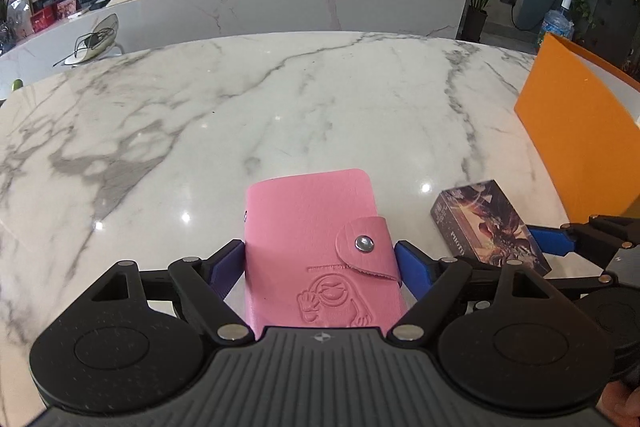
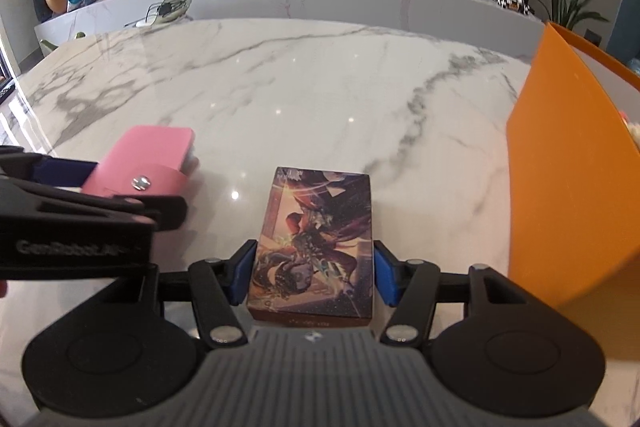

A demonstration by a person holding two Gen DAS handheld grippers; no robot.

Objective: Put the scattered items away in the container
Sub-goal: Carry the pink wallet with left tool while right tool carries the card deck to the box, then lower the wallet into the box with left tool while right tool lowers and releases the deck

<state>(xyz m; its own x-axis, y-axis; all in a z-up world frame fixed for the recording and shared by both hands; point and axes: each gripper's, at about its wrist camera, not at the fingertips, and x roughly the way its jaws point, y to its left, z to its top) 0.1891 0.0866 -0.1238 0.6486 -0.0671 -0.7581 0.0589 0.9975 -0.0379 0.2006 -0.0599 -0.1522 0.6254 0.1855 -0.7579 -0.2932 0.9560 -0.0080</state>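
Nearest the left wrist lens, the left gripper (image 1: 320,259) is clamping the pink card wallet (image 1: 316,247), its blue pads (image 1: 412,267) pressing both long sides just behind the snap flap. In the right wrist view, the right gripper (image 2: 314,273) is gripping the illustrated card box (image 2: 316,243) the same way, pads on its two long sides at the near end. Whether either item is riding clear of the marble table (image 1: 280,107) or still resting on it, I cannot tell.

The orange container (image 2: 568,179) is standing at about two o'clock from the right gripper, its tall near wall rising well above the tabletop; something pale is showing inside at its far right edge.

Doing this step well probably means lifting each item high enough to clear that wall before travelling sideways, then lowering inside before releasing. The box is being held only at its rear, so its front may droop; keeping the wrist level should help. The wallet is soft and may bow under the squeeze.

The two grippers are sitting just beside each other: the left one is filling the nine o'clock side of the right view. Taking the box in first should be leaving the wallet a free path. Toward twelve o'clock the marble is offering broad open room, its curved far edge well apart from both hands.
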